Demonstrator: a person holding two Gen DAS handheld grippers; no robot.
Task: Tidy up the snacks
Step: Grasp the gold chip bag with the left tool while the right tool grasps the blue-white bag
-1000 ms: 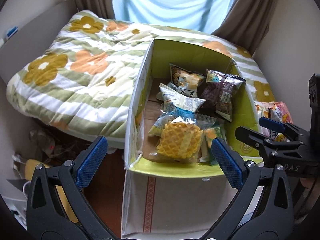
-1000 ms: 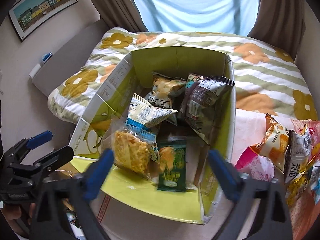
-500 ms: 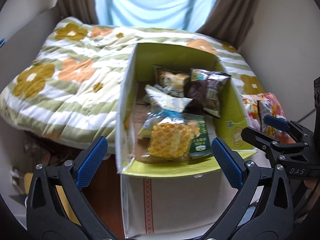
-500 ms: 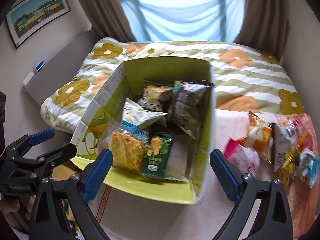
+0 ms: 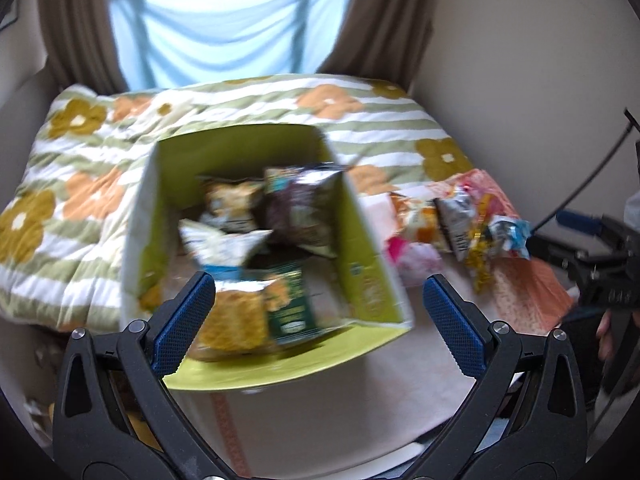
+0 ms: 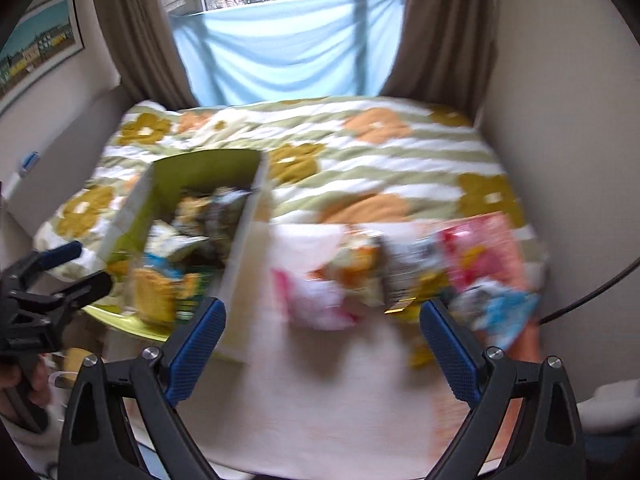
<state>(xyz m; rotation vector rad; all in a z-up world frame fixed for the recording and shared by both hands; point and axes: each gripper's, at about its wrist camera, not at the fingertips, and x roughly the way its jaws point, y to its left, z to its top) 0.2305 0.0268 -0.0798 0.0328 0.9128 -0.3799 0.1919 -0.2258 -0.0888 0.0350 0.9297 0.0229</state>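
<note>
A bed fills most of the room under the window, covered by a quilt striped in green and white with orange and mustard flowers. Brown curtains hang either side of the window, and a pale blue cloth is stretched across its lower half. A framed picture of a row of houses hangs on the left wall.

At the near end of the bed sits an open cardboard box with a lime-green lining, its near flap folded down toward me. Several snack packets lie inside: a waffle pack at the front, a dark green packet just beside it, a white and blue bag behind, and two upright bags at the back, one yellowish and one dark purple. Both views are blurred, so labels cannot be read.

To the right of the box, on a pale cloth spread over the bed, lies a loose heap of snacks not yet in the box: an orange bag, a silver one, a pink and white one, a light blue one and some yellow wrappers, touching and overlapping.

The left tongs hang over the near edge of the box, spread wide and holding nothing. The right tongs hover in front of the loose heap, also spread wide and empty. A hand shows at the lower left of the right view, gripping the left tool's handle.
</note>
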